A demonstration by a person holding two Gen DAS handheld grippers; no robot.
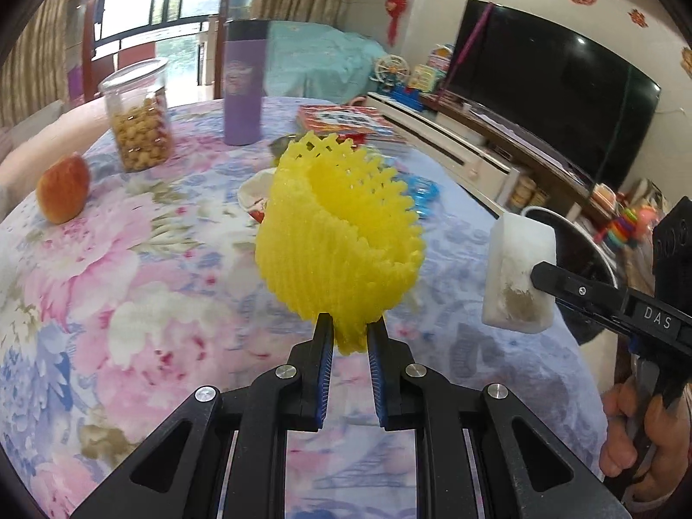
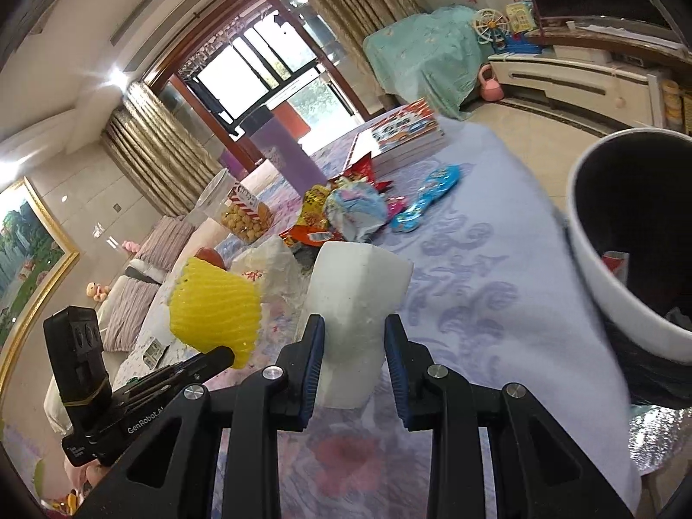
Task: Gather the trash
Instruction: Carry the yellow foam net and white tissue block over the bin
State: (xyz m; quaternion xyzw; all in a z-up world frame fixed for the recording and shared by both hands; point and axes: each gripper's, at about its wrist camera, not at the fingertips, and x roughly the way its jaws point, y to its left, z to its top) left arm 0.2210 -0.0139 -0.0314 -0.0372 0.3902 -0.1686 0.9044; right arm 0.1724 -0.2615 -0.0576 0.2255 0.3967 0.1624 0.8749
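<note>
A yellow foam fruit net (image 1: 341,233) hangs above the flowered tablecloth (image 1: 129,285), pinched at its bottom edge by my left gripper (image 1: 350,331), which is shut on it. My right gripper (image 2: 354,337) is shut on a white foam block (image 2: 357,298); that block (image 1: 517,277) also shows at the right of the left wrist view. The yellow net (image 2: 214,307) appears to the left in the right wrist view. A white-rimmed trash bin (image 2: 605,285) with a dark inside stands off the table's right edge. A pile of snack wrappers (image 2: 346,212) lies further back on the table.
On the table stand a jar of snacks (image 1: 138,116), a purple tumbler (image 1: 242,82), an apple (image 1: 62,188) and a stack of books (image 1: 346,123). A crumpled white plastic bag (image 2: 272,268) lies near the wrappers. A TV (image 1: 553,86) and cabinet line the right wall.
</note>
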